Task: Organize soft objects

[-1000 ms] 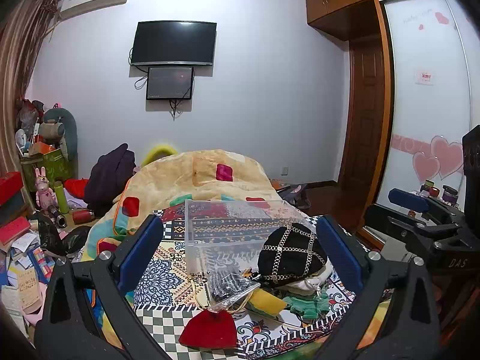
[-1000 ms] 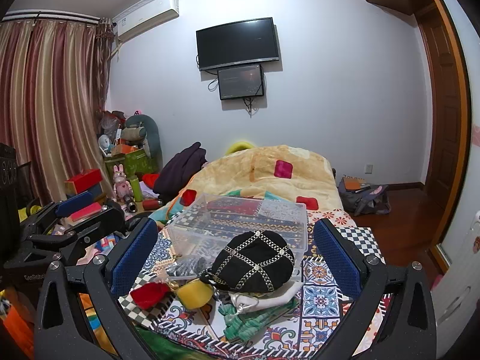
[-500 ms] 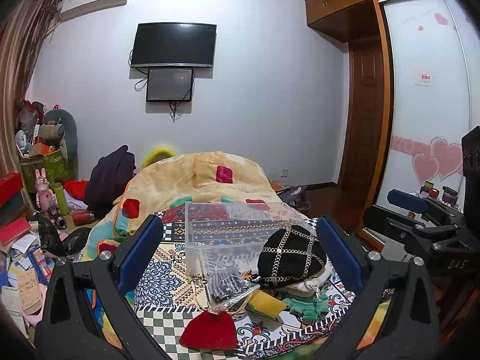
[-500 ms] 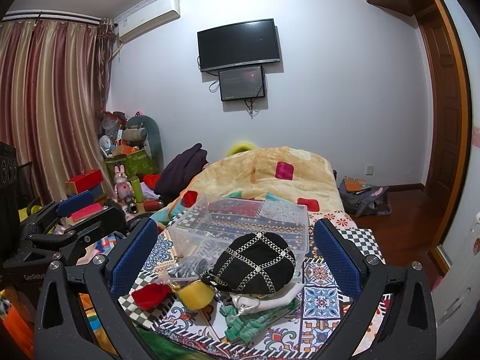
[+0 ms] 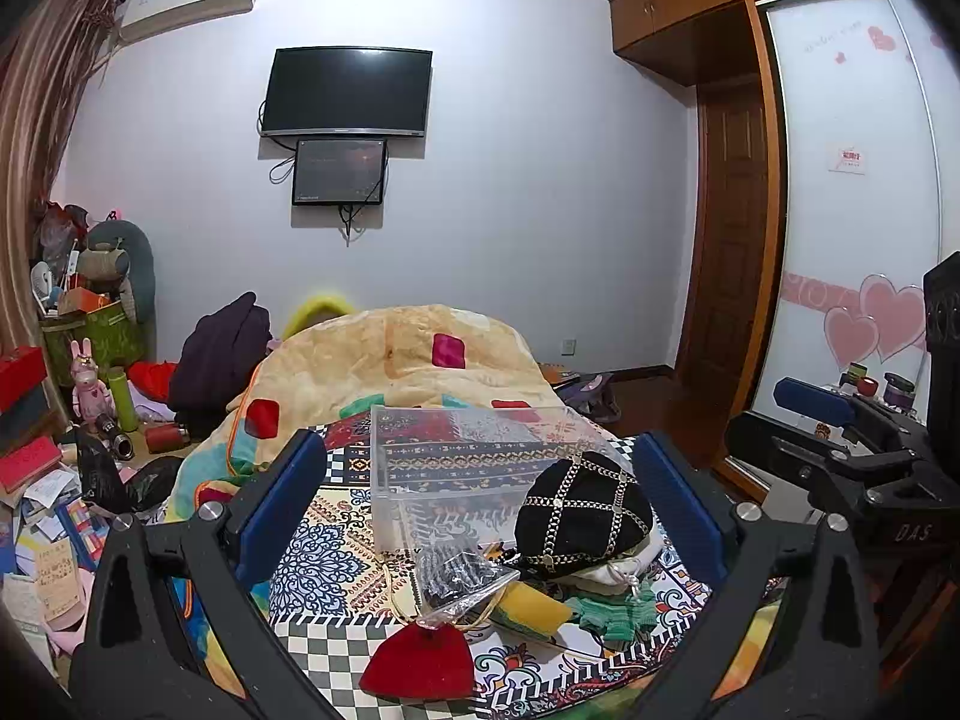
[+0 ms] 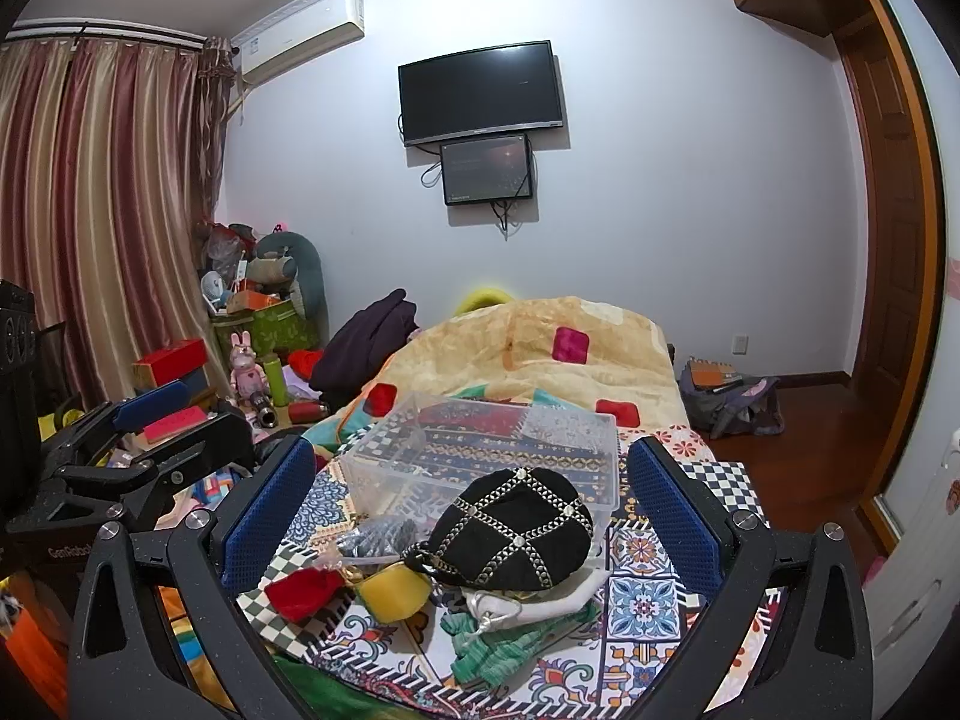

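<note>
The soft things lie heaped on the patterned bedspread (image 6: 645, 594), just in front of a clear plastic bin (image 6: 498, 450), which I judge is where they belong. On top sits a rounded black pouch (image 6: 513, 531) crossed with pale chain trim; in the right wrist view it fills the middle ground at 12 o'clock and leans against the bin's near wall. Under it I see a white drawstring bag (image 6: 528, 600) and a crumpled green knit piece (image 6: 504, 645). At about 10 o'clock from the pouch lie a plump yellow pouch (image 6: 393, 591), a red velvety pouch (image 6: 300, 591) and a crinkled clear packet (image 5: 459, 579) with something dark inside. All look limp and easy to pinch, so I expect them to sag when lifted.

My left hand-held gripper (image 5: 480, 492) hangs over the pile with its blue pads wide apart and nothing between them. My right hand-held gripper (image 6: 471, 507) is likewise spread and empty, framing the black pouch. The bin holds nothing that I can make out, so sorting has not yet started.
</note>
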The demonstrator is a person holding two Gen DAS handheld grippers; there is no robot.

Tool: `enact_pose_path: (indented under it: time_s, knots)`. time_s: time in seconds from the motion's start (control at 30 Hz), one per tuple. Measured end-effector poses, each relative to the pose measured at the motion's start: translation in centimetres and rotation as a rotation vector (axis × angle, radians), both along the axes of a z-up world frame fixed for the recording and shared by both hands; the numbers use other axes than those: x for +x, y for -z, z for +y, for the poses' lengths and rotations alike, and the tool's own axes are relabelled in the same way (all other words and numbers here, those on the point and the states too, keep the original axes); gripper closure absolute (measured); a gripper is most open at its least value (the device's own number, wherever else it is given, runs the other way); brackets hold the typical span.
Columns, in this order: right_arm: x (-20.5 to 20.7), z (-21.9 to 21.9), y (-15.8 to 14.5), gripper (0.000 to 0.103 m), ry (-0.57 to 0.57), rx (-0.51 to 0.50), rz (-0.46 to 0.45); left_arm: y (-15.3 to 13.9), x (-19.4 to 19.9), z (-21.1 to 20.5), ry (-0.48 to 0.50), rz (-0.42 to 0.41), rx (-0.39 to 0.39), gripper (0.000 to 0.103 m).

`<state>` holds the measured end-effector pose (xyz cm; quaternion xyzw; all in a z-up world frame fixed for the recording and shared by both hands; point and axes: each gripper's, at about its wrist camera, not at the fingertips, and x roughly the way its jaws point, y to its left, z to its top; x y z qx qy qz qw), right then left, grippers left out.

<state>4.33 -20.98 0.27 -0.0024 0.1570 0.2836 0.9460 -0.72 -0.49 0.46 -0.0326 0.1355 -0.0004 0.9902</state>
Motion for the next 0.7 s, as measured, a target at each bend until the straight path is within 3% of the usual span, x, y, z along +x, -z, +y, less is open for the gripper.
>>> enact_pose_path:
  time_s: [0.3, 0.5, 0.7]
  knots:
    - [0.8, -0.2, 0.7, 0.000, 0.005, -0.006, 0.028, 0.5, 0.8, -0.1, 0.009, 0.042, 0.009, 0.000]
    - [3.4, -0.5, 3.0, 0.000, 0.021, -0.035, 0.143, 2.4, 2.7, 0.0, 0.011, 0.137, 0.022, 0.000]
    - [5.9, -1.0, 5.6, 0.000, 0.033, -0.055, 0.255, 4.9, 5.1, 1.0, 0.020, 0.245, -0.024, 0.000]
